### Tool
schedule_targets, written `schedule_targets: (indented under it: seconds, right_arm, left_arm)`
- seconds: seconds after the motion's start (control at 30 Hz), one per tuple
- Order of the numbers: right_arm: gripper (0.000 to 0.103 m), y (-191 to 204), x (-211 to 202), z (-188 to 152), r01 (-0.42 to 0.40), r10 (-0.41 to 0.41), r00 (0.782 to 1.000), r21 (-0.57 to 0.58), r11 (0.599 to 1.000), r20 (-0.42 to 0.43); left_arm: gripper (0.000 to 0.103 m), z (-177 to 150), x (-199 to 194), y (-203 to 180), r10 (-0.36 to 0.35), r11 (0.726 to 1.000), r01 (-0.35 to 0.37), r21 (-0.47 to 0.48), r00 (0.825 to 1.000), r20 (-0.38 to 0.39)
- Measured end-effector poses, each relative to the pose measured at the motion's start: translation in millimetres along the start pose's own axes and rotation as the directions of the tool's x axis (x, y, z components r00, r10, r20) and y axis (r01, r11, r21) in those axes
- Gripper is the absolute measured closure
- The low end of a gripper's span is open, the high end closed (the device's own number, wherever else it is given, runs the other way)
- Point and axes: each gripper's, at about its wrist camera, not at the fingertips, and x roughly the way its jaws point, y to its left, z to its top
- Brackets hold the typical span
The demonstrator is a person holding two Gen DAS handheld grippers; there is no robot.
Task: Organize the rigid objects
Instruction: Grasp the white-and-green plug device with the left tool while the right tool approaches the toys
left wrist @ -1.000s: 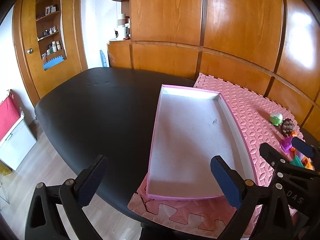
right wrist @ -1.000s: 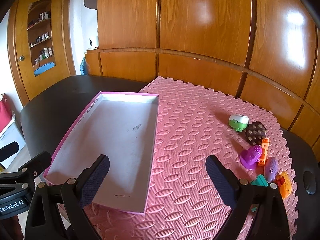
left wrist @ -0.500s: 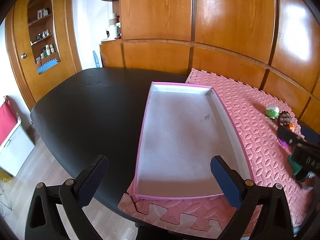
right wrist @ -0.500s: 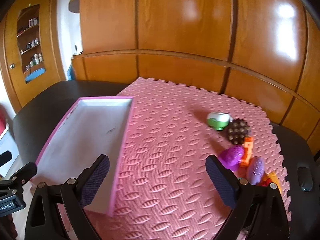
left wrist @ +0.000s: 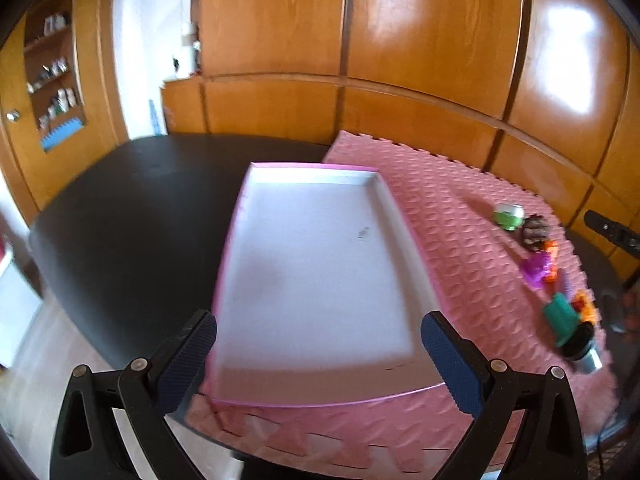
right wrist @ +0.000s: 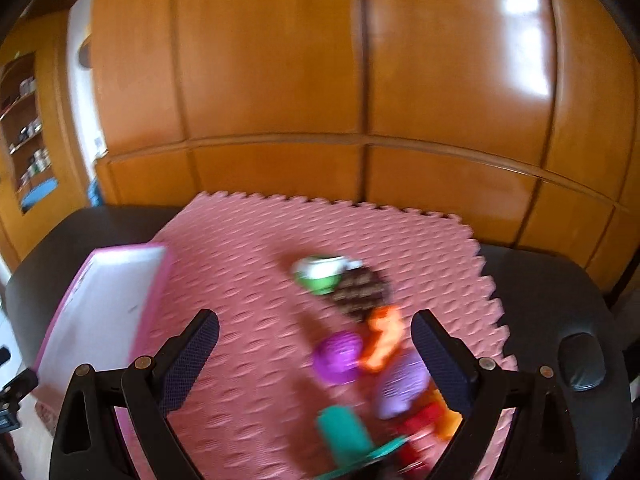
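A shallow pink-rimmed tray with a white floor lies on the pink foam mat, seen too in the right wrist view as the tray at left. My left gripper is open above the tray's near end. A cluster of small toys sits on the mat's right side: a green-and-white piece, a brown studded piece, an orange piece, a purple cup-like piece, a lilac oval and a teal piece. My right gripper is open, low over these toys, holding nothing. This view is blurred.
The mat covers part of a black table. Wooden wall panels stand right behind it. A wooden door with shelves is at the far left. Part of the right gripper's black body shows at the left view's right edge.
My right gripper has swung right and closer to the toys, which now lie between its fingers in view. The left gripper drifted right along the tray. Both stayed open.
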Motion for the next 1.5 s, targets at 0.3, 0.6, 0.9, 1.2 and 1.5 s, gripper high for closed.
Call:
schedule_targets:
  seconds: [0.3,0.6,0.9,1.2,1.5]
  right_arm:
    - [0.005,-98,37,-14,0.078,-0.067,0.996,0.188,0.979,-0.066]
    - [0.005,-125,38,-20,0.018,0.003,0.998,0.324,0.946,-0.064]
    - [0.004,-129,36,-19,-0.007,0.033,0.997,0.367,0.930,-0.067]
    - [0.004,-134,38,-17,-0.026,0.058,0.996,0.394,0.919,-0.070]
    - [0.004,-153,37,-22,-0.047,0.088,0.994,0.491,0.870,-0.061]
  left_arm:
    - [0.000,33,8,-46,-0.149,0.985,0.148,0.093,0.989,0.007]
    - [0.000,81,63,-118,-0.308,0.933,0.325,0.157,0.944,-0.121]
    - [0.000,116,133,-195,-0.290,0.914,0.331,0.235,0.938,-0.192]
    - [0.000,151,195,-245,-0.289,0.917,0.343,0.203,0.923,-0.256]
    - [0.020,154,251,-289,-0.289,0.872,0.399,0.282,0.887,-0.359]
